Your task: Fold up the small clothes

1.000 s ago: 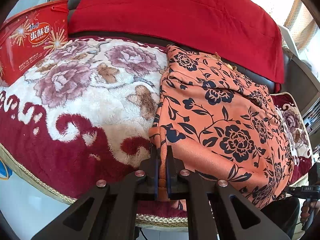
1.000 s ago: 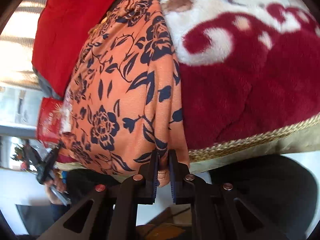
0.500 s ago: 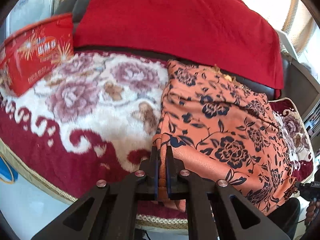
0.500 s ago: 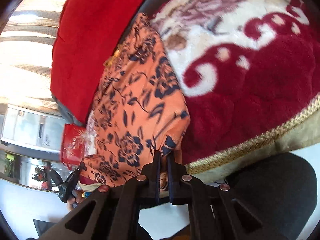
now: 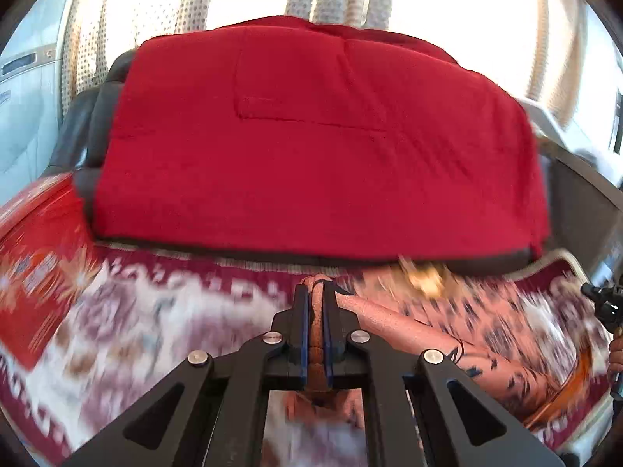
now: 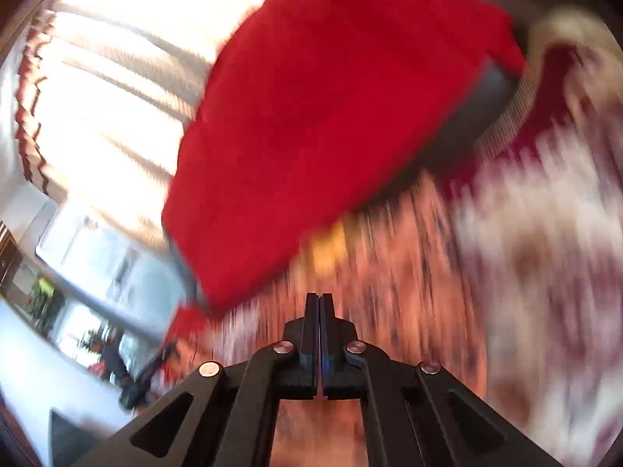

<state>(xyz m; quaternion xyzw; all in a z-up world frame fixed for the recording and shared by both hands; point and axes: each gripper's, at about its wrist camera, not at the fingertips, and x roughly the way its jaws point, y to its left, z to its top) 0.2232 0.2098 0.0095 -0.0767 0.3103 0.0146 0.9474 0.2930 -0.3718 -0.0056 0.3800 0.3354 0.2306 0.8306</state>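
One container shows in the left wrist view: a red printed tin [image 5: 35, 268] far left of the fingers, its contents hidden. The left gripper [image 5: 316, 292] is clenched on a bunched edge of the orange floral garment [image 5: 486, 334], which trails right of the fingers over the plush floral blanket [image 5: 155, 334]; a red throw [image 5: 311, 136] covers the sofa back beyond. In the right wrist view, heavily blurred, the right gripper [image 6: 319, 299] has its jaws pressed together; orange cloth [image 6: 397, 272] lies beyond and beneath the fingers, but whether any is pinched I cannot tell.
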